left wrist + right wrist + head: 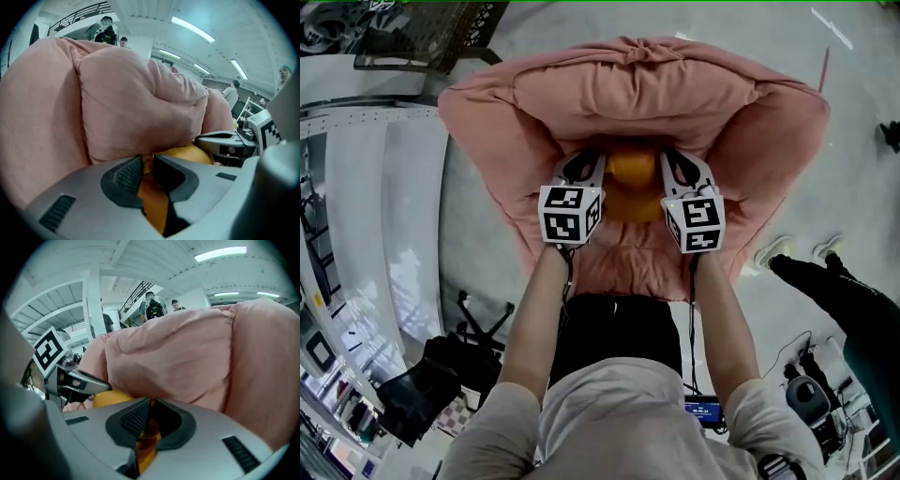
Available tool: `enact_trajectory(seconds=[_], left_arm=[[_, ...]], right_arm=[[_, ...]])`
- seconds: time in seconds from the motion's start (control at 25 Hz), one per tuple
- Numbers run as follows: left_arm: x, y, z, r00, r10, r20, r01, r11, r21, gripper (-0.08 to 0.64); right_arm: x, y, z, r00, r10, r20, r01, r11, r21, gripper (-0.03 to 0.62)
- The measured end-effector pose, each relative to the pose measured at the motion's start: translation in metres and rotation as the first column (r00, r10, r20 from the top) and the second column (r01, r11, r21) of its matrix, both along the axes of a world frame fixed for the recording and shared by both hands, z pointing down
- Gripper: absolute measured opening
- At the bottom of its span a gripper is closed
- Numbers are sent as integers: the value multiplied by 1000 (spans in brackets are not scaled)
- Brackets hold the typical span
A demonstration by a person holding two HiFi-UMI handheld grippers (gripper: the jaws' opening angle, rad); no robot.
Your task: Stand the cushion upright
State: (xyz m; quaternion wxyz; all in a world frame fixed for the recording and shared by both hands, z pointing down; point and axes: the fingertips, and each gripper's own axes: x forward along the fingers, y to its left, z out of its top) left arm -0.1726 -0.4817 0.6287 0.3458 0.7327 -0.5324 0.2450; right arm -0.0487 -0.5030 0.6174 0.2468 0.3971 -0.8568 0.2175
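An orange cushion (pixel 633 178) lies in the hollow of a big pink padded lounger (pixel 628 84). My left gripper (pixel 581 164) is at the cushion's left edge and my right gripper (pixel 680 164) at its right edge. In the left gripper view the left gripper (pixel 146 165) is shut on a fold of the cushion's orange fabric (pixel 154 201), and the cushion's bulge (pixel 187 152) shows beyond, beside the right gripper (pixel 225 143). In the right gripper view the right gripper (pixel 150 411) pinches orange fabric (pixel 145 446) too, with the cushion (pixel 110 398) and the left gripper (pixel 77 380) to its left.
The lounger's puffed back and arms wrap close round both grippers. Another person's dark sleeve (pixel 848 295) and pale shoes (pixel 769 251) are at the right. A black cart (pixel 422 37) stands at the top left, a chair base (pixel 478 323) at the lower left.
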Motion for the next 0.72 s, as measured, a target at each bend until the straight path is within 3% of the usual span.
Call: enact_trajectory(seconds=[0.2, 0.32, 0.44, 0.72], left_arm=[[-2, 1, -10, 999, -37, -10, 37, 998, 44, 78], [-6, 5, -14, 994, -76, -79, 80, 995, 55, 81], [-9, 4, -19, 982, -122, -148, 131, 990, 54, 99], [-15, 14, -41, 985, -121, -125, 135, 985, 109, 156]], right_arm=[[4, -2, -10, 996, 30, 86, -32, 999, 16, 37], [7, 0, -12, 987, 73, 140, -72, 997, -12, 108], [15, 0, -16, 985, 86, 150, -84, 996, -20, 130], [21, 12, -36, 981, 128, 148, -130, 991, 8, 138]])
